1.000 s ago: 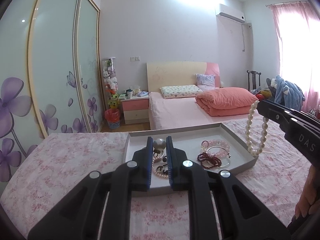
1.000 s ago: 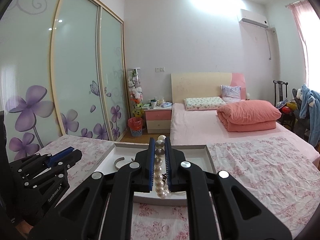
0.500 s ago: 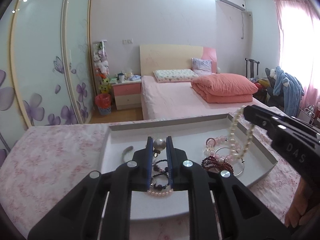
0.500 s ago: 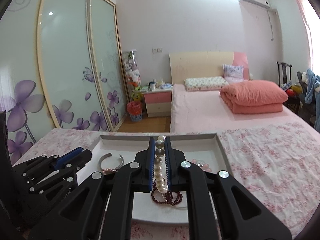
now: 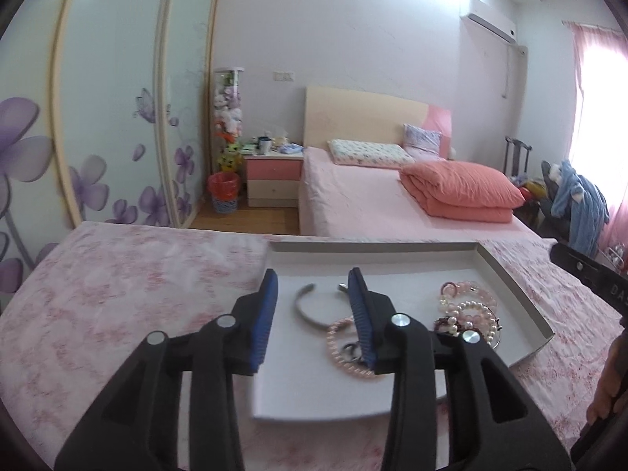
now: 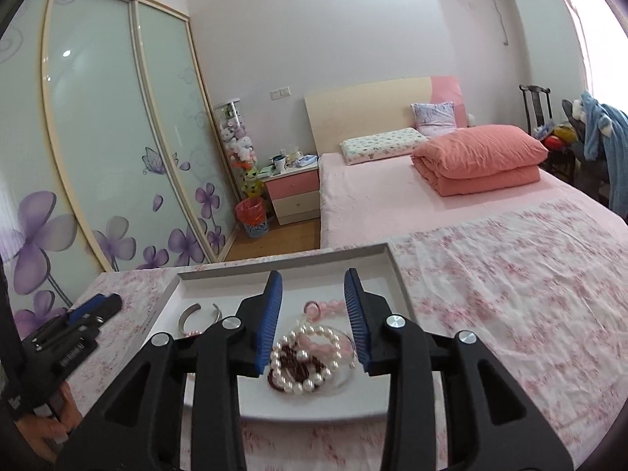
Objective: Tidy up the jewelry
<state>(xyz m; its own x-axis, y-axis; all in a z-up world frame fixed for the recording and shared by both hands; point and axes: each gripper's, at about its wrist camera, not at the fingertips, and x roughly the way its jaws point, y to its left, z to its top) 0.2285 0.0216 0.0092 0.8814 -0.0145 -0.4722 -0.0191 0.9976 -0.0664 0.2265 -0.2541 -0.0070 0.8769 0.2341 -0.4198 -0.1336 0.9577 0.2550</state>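
A: Nearest the viewer, what do the two claws show?
B: The left claw [image 5: 313,316] is spread wide with nothing between its blue pads; the right claw [image 6: 313,316] is likewise released and empty. Both hang over the near part of a shallow grey tray [image 5: 514,282].

A: And the jewelry?
B: All of it lies inside the tray. Below the right claw, a white pearl strand [image 6: 292,365] is coiled over a dark red bead bracelet [image 6: 297,364], with pale pink bead bracelets [image 6: 325,308] just behind. Toward the tray's left side lies an open silver cuff bangle [image 5: 304,310], and near it a small pink pearl loop [image 5: 345,353].

A: What carries the tray?
B: A tabletop under a pink floral cloth [image 6: 510,274].

A: Farther back?
B: A pink bed [image 6: 392,200] with a folded coral quilt [image 6: 482,157], a nightstand [image 6: 294,196], and a wardrobe [image 6: 98,157] with purple flowers on its sliding doors.
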